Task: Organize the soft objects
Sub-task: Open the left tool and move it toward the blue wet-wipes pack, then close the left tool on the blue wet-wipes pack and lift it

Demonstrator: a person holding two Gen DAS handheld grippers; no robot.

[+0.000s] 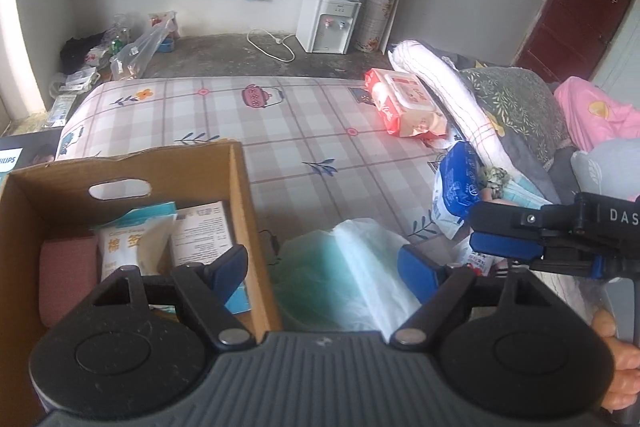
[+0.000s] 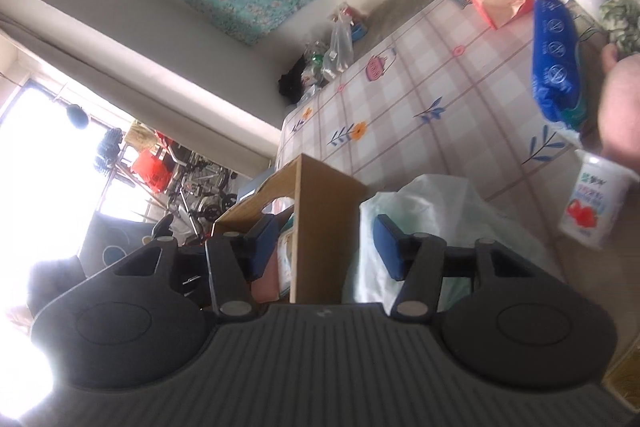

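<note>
A cardboard box (image 1: 240, 187) stands on the bed at the left and holds a pink cloth (image 1: 68, 279), a white pack (image 1: 128, 247) and a leaflet pack (image 1: 204, 231). A pale green plastic bag (image 1: 344, 267) lies right of the box. My left gripper (image 1: 324, 275) is open and empty, straddling the box's right wall and the bag. My right gripper (image 2: 324, 247) is open and empty over the box wall (image 2: 320, 219) and the bag (image 2: 440, 211); it shows in the left wrist view (image 1: 520, 227). A red wipes pack (image 1: 404, 107), a blue pack (image 1: 456, 183) and a small tissue pack (image 2: 596, 203) lie on the bed.
The checked bed sheet (image 1: 280, 131) stretches ahead. Rolled bedding and pillows (image 1: 500, 107) pile along the right. A water dispenser (image 1: 332, 19) and bags (image 1: 132, 51) stand on the floor beyond. A hand (image 2: 620, 107) shows at the right edge.
</note>
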